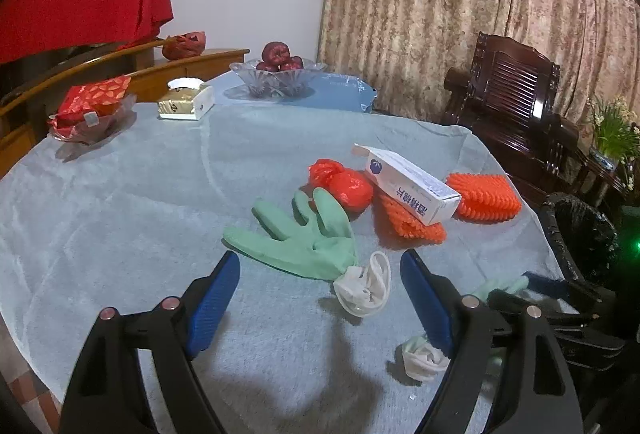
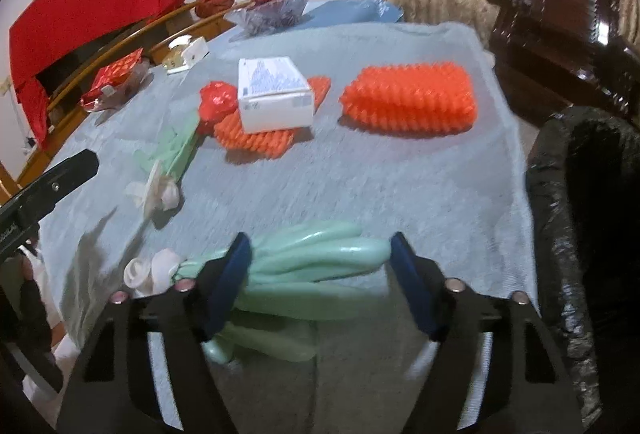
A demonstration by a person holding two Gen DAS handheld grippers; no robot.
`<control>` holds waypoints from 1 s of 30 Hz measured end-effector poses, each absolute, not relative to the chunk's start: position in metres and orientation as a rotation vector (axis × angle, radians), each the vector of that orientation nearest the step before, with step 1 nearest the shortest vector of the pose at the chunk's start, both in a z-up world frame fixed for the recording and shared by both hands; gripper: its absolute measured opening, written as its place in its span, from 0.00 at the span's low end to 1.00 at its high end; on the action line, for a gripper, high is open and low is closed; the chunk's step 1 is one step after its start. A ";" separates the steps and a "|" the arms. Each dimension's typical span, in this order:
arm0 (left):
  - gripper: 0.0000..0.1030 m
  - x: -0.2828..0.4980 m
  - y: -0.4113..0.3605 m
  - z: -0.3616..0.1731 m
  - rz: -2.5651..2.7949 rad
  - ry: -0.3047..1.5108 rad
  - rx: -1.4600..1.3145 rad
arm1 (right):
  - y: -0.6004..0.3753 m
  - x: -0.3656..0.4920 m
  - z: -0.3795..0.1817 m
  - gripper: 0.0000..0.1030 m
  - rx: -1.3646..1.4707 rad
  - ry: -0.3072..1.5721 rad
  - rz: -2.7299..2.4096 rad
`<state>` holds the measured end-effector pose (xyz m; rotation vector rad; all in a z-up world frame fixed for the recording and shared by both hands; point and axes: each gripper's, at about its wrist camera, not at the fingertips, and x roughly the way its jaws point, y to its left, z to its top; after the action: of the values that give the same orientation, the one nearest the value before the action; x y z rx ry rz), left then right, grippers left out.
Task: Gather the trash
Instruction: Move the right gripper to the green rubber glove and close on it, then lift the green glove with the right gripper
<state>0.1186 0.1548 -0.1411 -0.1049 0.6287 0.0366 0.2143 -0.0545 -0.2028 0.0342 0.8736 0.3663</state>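
Note:
On the grey tablecloth lie two green rubber gloves with white cuffs. One glove lies just ahead of my left gripper, which hovers open and holds nothing. The other glove lies between the fingers of my right gripper; its jaws stand around it and show no clear squeeze. Further back are a red plastic bag, a white carton resting on an orange foam net, and a second orange net. A black-lined trash bin stands at the table's right edge.
At the far side of the table stand a glass bowl of red fruit, a tissue box and a dish of red packets. A dark wooden chair stands at the right, before the curtain.

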 end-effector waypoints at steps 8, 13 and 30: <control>0.78 0.121 0.153 -0.143 0.033 0.636 -0.111 | -0.050 0.211 -0.201 0.23 0.067 0.886 0.466; 0.78 0.121 0.150 -0.142 0.027 0.637 -0.105 | -0.040 0.207 -0.188 0.11 0.037 0.850 0.527; 0.77 0.166 0.151 -0.147 0.040 0.643 -0.111 | -0.064 0.249 -0.151 0.10 0.085 0.751 0.445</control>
<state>0.1663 0.1515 -0.1471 -0.1113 0.6433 0.0401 0.2488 -0.0639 -0.1509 0.0849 0.7510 0.4450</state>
